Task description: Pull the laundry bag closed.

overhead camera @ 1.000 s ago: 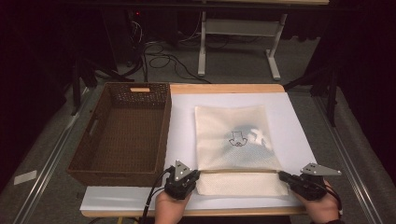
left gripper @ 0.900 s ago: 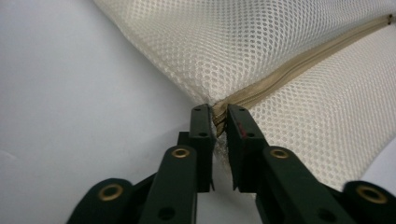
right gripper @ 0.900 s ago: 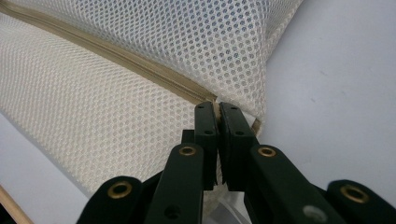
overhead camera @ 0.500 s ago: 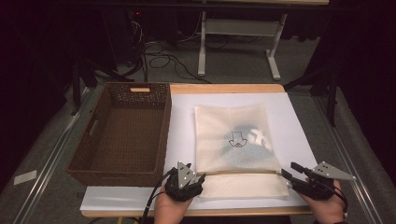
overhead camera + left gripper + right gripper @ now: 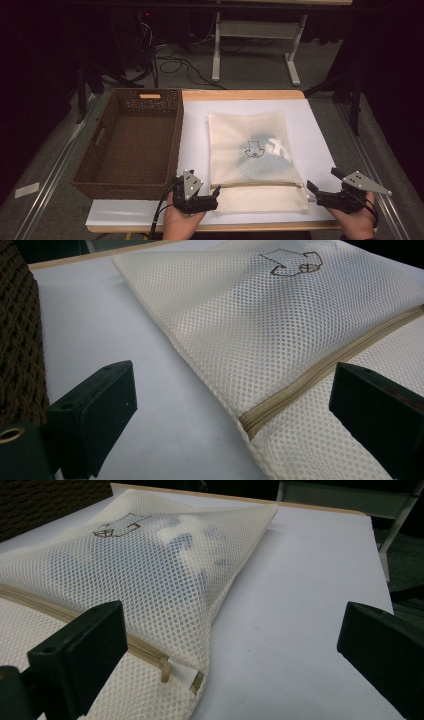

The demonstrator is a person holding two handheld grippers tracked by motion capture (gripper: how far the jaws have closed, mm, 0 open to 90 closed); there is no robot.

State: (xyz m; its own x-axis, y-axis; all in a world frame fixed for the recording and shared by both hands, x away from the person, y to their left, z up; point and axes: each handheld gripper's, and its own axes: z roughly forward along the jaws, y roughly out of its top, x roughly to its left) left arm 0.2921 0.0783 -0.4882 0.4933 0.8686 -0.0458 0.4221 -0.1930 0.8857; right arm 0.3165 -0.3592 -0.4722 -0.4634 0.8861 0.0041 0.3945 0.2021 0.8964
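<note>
We see our right tool has swung outward from the mesh laundry bag, lying beside the wicker basket; both it and the left tool stand apart, flanking the zipper, probably readying a grasp.

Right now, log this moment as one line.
left gripper: open, at bag zipper's left end | right gripper: open, at right end | basket: left of bag

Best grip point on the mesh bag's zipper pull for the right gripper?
Take the small tab at the zipper's right end, on the mesh bag, coming in low from the bag's right edge. It sticks out there, and the right gripper already sits open beside it.
</note>
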